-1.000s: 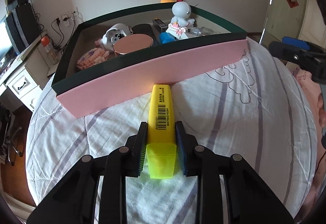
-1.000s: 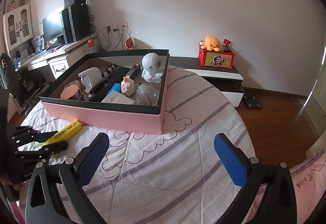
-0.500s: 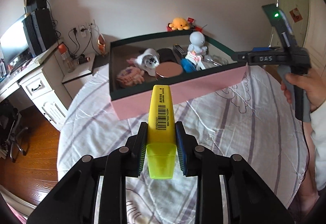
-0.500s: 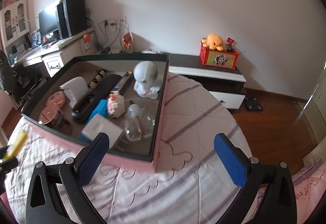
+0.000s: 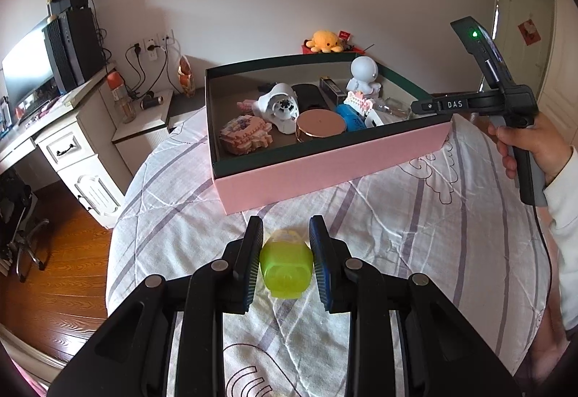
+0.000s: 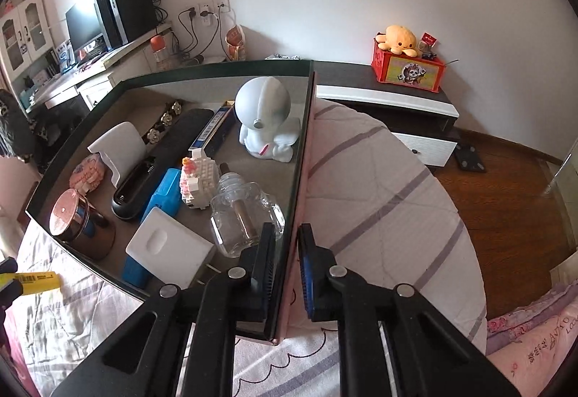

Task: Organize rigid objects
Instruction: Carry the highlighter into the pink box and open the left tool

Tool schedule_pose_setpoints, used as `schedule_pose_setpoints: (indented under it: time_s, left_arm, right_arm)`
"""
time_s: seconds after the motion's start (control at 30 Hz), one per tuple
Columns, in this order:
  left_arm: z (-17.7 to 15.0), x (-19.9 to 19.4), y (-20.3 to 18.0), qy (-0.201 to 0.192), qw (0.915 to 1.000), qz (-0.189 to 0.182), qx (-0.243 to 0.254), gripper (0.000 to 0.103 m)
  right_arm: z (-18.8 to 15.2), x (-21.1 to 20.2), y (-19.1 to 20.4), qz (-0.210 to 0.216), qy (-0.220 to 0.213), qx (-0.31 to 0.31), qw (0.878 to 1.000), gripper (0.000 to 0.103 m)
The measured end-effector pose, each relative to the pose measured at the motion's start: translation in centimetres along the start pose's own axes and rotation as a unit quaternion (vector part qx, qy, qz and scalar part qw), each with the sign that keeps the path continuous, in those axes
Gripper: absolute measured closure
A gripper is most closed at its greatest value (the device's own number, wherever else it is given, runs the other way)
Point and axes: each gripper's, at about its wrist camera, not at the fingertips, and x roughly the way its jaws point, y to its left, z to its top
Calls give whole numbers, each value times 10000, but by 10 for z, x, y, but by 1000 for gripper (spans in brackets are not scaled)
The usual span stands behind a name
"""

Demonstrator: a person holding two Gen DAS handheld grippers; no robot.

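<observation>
- The left gripper (image 5: 285, 254) has its fingers clamped on a yellow highlighter (image 5: 286, 268), seen end-on, held above the bed (image 5: 433, 234) just in front of the pink box (image 5: 325, 169).
- In the right wrist view the highlighter's (image 6: 36, 279) barcoded body shows at the far left edge, beside the box's near corner.
- The right gripper (image 6: 287, 267) has just closed its fingers, which now pinch the box's right wall (image 6: 301, 151) near the front corner, one finger inside and one outside.
- A hand (image 5: 527, 144) holds the right gripper's handle at the box's right end.
- Inside the box lie a white figure (image 6: 265, 119), a glass bottle (image 6: 245, 216), a brick toy (image 6: 198, 182), a blue case (image 6: 164, 194), a copper-lidded tin (image 6: 77, 225) and a white pad (image 6: 169, 252).
</observation>
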Motion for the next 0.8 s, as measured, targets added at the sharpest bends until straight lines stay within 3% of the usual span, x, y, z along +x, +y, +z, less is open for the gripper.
schedule_pose_setpoints:
  time_s: [0.37,0.47,0.53,0.57,0.8]
  left_arm:
    - [-29,31,-2,619,9981,9,-12,74]
    - [-28,36,-3,591,9982,-27,-83,68]
    - [-26,39,-4,552,9985,7,-28,70]
    - [-25,39,-5,530,9986,41,-3,77]
    - [-12,23,2,274,9995,113,-95,77]
  right_arm:
    - [3,1,0,-6,41,-19,10000,90]
    - [3,1,0,-15,54,-17,10000,90]
    - [3,1,0,-13,61,-22,10000,90]
    - [3,1,0,-14,64,-22,10000,90]
    - [3,2,2,-28,82,-37,10000,91]
